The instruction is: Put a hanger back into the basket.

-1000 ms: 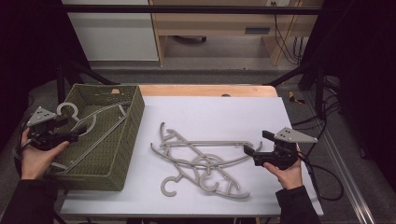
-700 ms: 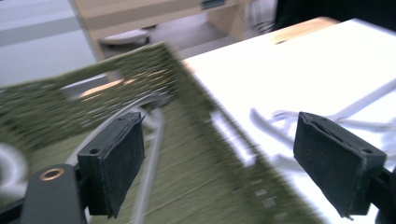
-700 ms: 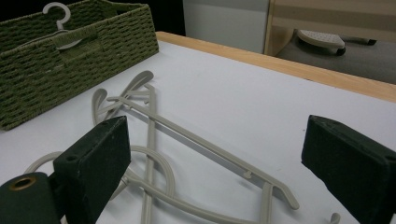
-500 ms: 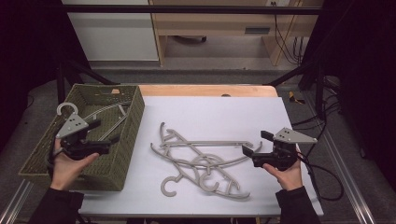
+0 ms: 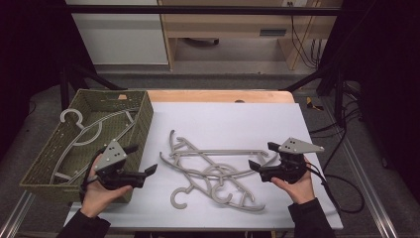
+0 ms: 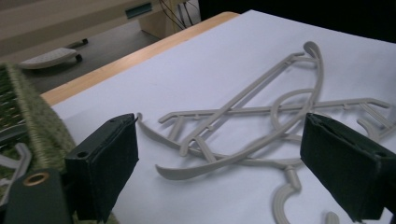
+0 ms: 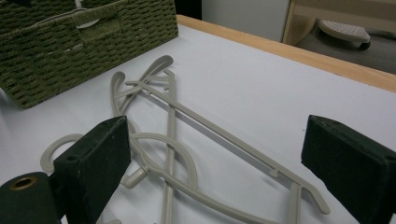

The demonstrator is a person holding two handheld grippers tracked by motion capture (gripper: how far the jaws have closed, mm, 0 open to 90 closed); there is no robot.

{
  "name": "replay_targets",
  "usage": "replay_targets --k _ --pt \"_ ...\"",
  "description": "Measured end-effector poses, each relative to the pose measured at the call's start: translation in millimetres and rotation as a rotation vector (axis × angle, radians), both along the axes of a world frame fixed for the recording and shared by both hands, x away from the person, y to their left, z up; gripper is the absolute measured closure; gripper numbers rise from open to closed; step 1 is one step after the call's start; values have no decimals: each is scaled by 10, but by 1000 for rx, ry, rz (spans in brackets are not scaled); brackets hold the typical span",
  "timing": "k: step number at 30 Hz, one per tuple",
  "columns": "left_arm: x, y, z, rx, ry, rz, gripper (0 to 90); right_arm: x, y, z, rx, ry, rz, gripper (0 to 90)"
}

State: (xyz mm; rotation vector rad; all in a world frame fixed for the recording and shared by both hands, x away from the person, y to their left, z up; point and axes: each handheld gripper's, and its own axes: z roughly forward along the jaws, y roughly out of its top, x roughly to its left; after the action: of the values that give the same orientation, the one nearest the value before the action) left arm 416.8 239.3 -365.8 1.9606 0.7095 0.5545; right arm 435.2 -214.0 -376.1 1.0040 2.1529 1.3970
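A tangle of grey plastic hangers (image 5: 213, 173) lies on the white table sheet (image 5: 223, 124) between both hands. My left gripper (image 5: 143, 158) is at the green woven basket's (image 5: 44, 163) near right corner and points right at the pile. Its jaws have just been opening and stand wide with nothing between them; the left gripper view shows the hangers (image 6: 261, 121) just beyond them. My right gripper (image 5: 261, 156) faces the pile from the right. It is open and empty, with hanger arms (image 7: 173, 121) below and ahead. More grey hangers (image 5: 81, 131) lie in the basket.
The basket takes up the table's left side, and one hanger hook rests over its far left rim. The table's wooden edge (image 5: 218, 95) runs along the back. A cable (image 5: 341, 188) trails from the right gripper off the table's right side.
My left hand has moved right, from the basket's left side to its near right corner beside the hanger pile. The right hand has not moved.
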Motion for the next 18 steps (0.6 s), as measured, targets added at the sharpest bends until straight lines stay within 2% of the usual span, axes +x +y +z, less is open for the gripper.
replay_targets --k 7,10,18 --pt "-26 -241 -133 33 37 -66 114 -2 34 -30 -10 10 9 83" --pt "-14 -331 -219 60 57 -85 114 -3 38 -34 -11 14 8 82" --pt "39 -517 -392 99 110 -126 117 -6 3 -34 -5 11 1 83"
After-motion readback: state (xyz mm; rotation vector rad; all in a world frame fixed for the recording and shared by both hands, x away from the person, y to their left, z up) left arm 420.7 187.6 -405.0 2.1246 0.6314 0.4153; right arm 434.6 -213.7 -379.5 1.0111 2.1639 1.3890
